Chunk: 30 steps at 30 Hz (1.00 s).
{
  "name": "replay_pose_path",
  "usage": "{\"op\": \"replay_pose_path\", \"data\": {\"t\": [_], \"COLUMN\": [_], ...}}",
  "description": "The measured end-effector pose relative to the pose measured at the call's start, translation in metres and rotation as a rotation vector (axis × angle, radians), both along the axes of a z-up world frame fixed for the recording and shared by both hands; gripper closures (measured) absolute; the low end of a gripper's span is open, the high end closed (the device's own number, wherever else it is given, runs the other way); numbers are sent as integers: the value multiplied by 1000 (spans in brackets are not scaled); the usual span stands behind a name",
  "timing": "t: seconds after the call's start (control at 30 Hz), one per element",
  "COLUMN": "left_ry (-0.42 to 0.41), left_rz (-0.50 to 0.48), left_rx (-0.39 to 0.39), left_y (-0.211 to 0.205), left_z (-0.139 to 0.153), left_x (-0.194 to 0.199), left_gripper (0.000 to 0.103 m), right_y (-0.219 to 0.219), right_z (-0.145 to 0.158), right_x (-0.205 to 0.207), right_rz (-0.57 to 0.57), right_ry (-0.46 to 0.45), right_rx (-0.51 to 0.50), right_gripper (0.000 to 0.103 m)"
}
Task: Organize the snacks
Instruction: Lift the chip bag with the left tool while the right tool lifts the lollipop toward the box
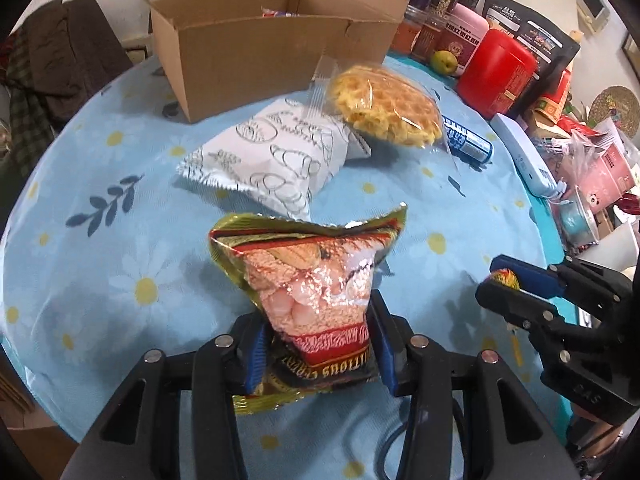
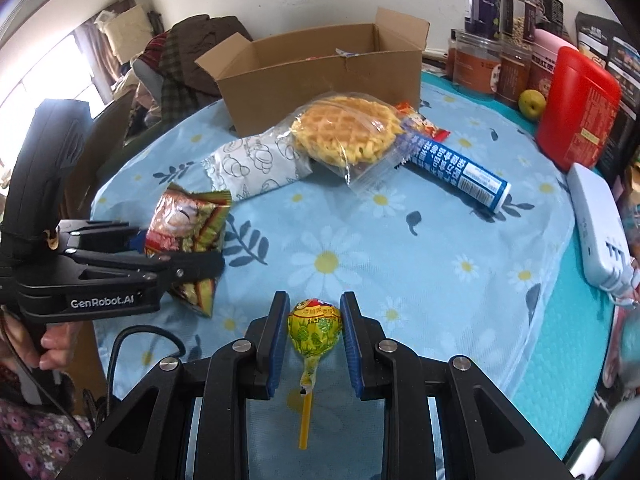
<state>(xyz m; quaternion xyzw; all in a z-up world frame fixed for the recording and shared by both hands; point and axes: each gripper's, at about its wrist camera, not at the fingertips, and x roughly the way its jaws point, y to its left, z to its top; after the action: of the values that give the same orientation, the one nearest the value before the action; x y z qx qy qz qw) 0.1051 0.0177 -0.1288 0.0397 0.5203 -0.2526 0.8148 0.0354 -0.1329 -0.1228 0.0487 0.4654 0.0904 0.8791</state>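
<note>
Your work surface is a round table under a light blue cloth [image 2: 400, 248] printed with daisies and dark leaves. Take the open cardboard box [image 2: 320, 80] at the far side as your landmark. Just in front of it lies a white printed packet [image 2: 252, 168], and beside that, a clear bag of waffles [image 2: 344, 132] overlapping the packet's end. Right of the waffles, further from the box, a blue-and-white tube [image 2: 460, 172] lies on its side with a small red wrapper [image 2: 420, 124] at its far end. Well to the box's right, along the table's edge, stand jars [image 2: 480, 68], a green fruit [image 2: 532, 105], a red container [image 2: 576, 108] and a pale power strip [image 2: 596, 224].
</note>
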Motion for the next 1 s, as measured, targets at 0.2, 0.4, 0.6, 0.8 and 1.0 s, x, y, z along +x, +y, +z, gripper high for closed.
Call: {"op": "replay_pose_path", "data": {"t": [0.2, 0.4, 0.6, 0.8, 1.0], "left_ry": [-12, -38, -103, -182, -279], "left_rz": [-16, -45, -58, -53, -37], "left_rx": [-27, -73, -101, -129, -159], "left_y": [1, -1, -3, -5, -5], "left_z": [7, 27, 56, 84, 117], "left_x": [-5, -9, -8, -1, 10], "left_gripper": [65, 65, 65, 65, 65], "right_y": [-5, -4, -4, -3, -2], "right_z": [0, 14, 37, 68, 101], "right_x": [1, 3, 8, 16, 27], "right_rz": [-12, -9, 13, 50, 85], "right_ry": [-3, -41, -101, -177, -270], "right_rx": [10, 8, 10, -10, -26], "right_gripper": [77, 77, 77, 77, 77]}}
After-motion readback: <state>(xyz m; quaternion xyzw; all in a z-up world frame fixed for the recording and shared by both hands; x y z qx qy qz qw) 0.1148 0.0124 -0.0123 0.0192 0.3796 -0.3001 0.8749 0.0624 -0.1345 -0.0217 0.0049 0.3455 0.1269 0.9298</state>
